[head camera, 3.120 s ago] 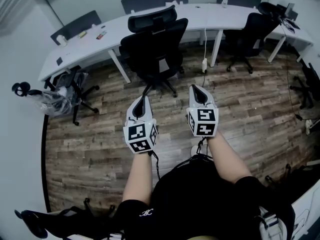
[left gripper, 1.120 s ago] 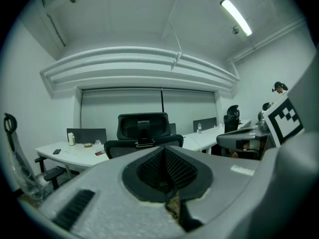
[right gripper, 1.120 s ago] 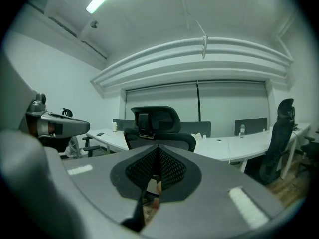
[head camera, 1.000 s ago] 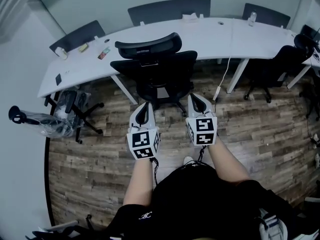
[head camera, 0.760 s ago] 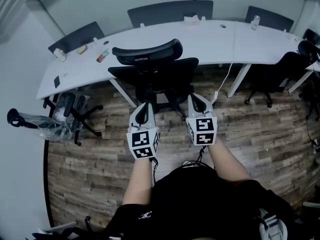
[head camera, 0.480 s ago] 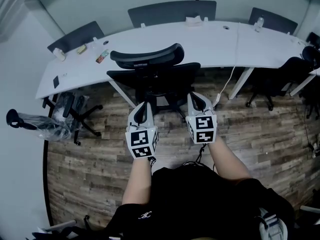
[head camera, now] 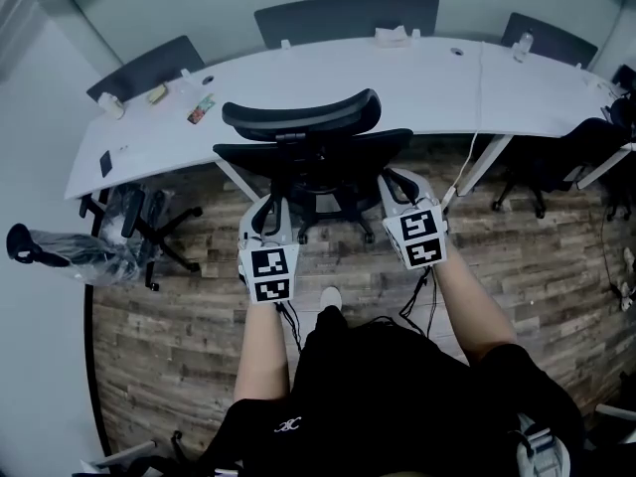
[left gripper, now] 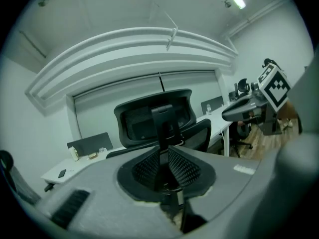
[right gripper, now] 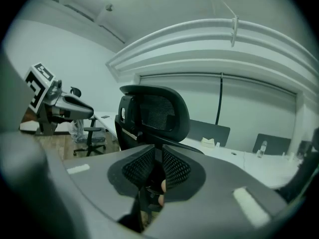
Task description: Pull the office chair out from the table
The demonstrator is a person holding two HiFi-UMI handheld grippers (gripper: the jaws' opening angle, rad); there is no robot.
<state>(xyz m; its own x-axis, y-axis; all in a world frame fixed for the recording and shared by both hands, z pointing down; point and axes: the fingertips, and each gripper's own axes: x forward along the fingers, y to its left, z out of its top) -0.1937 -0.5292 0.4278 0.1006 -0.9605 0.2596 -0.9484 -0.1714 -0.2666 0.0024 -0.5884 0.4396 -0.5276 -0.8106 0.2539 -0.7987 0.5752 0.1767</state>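
The black office chair point(head camera: 313, 157) stands tucked against the curved white table point(head camera: 417, 82), its mesh back and headrest point(head camera: 298, 117) facing me. My left gripper point(head camera: 264, 210) sits just off the left edge of the backrest, my right gripper point(head camera: 396, 183) just off the right edge. In the left gripper view the jaws point(left gripper: 163, 152) are opening, a narrow gap showing, with the chair point(left gripper: 149, 118) beyond them and nothing between the pads. In the right gripper view the jaws point(right gripper: 158, 157) are likewise opening on nothing, the chair's headrest point(right gripper: 157, 111) close ahead.
A plastic-wrapped chair point(head camera: 129, 232) stands at the left, another black chair point(head camera: 556, 162) at the right, and grey chairs point(head camera: 343, 13) behind the table. A cable point(head camera: 467, 172) hangs by a table leg. Small items point(head camera: 199, 107) and a bottle point(head camera: 524, 43) lie on the table.
I have stepped closer to the chair. Both grippers moved forward and spread apart, from side by side behind the seat to either side of the backrest.
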